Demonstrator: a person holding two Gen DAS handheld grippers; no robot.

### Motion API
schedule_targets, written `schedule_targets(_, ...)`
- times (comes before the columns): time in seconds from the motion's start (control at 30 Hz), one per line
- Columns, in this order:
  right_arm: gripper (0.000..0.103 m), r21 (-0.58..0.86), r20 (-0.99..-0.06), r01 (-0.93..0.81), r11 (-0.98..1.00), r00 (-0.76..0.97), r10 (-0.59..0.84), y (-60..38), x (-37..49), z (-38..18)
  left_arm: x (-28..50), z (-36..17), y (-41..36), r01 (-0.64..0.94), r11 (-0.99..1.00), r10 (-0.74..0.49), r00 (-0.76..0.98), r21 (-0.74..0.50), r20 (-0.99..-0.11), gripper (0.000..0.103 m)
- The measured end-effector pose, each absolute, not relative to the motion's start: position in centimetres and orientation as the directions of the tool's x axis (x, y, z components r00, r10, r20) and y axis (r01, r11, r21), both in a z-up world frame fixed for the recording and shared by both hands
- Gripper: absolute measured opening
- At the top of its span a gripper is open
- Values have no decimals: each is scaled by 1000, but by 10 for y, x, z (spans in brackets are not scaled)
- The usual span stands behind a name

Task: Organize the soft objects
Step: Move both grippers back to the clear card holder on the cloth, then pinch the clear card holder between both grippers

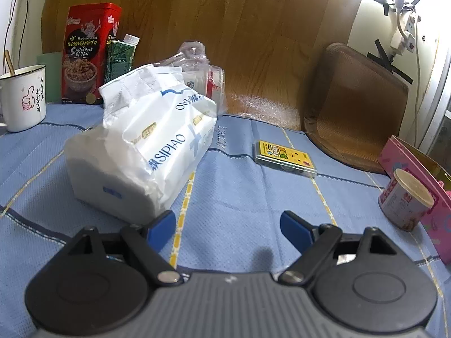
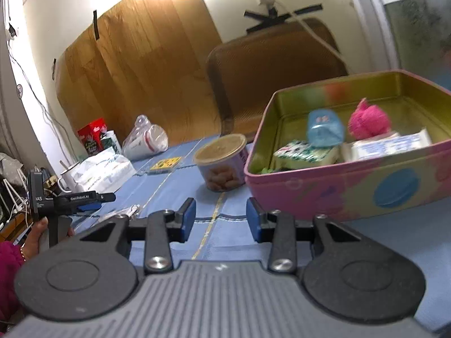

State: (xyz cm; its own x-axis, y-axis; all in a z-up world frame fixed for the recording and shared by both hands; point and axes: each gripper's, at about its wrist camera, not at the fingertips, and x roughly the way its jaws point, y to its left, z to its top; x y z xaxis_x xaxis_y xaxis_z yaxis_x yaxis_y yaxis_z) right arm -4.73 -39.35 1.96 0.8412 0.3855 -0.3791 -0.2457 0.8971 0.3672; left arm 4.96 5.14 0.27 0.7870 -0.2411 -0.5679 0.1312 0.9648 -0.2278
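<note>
A white SIPIAO tissue pack (image 1: pixel 141 146) lies on the blue tablecloth (image 1: pixel 234 186), just ahead and left of my left gripper (image 1: pixel 228 226), which is open and empty. The pack also shows far left in the right wrist view (image 2: pixel 104 173). A pink tin box (image 2: pixel 352 186) stands to the right, holding a pink plush ball (image 2: pixel 369 121), a blue soft item (image 2: pixel 324 129), a green-white packet (image 2: pixel 307 153) and a white packet (image 2: pixel 391 145). My right gripper (image 2: pixel 220 219) is open and empty, just in front of the tin's left corner.
A round snack can (image 2: pixel 222 163) stands beside the tin. A yellow card box (image 1: pixel 284 156) lies mid-table. A white mug (image 1: pixel 22 97), red food box (image 1: pixel 84 53), green carton (image 1: pixel 119 56) and bagged cup (image 1: pixel 203 70) stand at the back. A brown chair (image 1: pixel 355 107) is behind the table.
</note>
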Motion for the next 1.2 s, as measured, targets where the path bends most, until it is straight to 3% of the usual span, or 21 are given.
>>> schedule_targets(0.3,42,420,-415,-352,837,745,522,-354,2,-3,51,4,53,161,953,-282,777,-255,-563,91)
schedule_targets(0.67,43,437,-462,-489,755,599,654,-284,22,-2,29,7,80,174,882,-401,764,-437,-505,91)
schedule_targets(0.77,50,361,-476,-549,754,587,655,-266,18,1,11,9,88,209,839,-487,703,-503,-519,91)
schedule_targets(0.8,58,320,-494,-565,760,585,643,-260,17,0,6,8,90,212,819,-515,681,-533,-520,91)
schedule_targets(0.9,64,237,-528,-614,753,569,630,-242,15,-6,-5,5,90,225,779,-568,649,-586,-506,93)
schedule_targets(1.03,66,157,-527,-640,752,590,612,-216,18,-7,3,4,70,270,738,-629,607,-619,-485,91)
schedule_targets(1.2,64,104,-511,-593,798,657,554,-201,17,-8,6,7,48,277,789,-578,637,-548,-510,88)
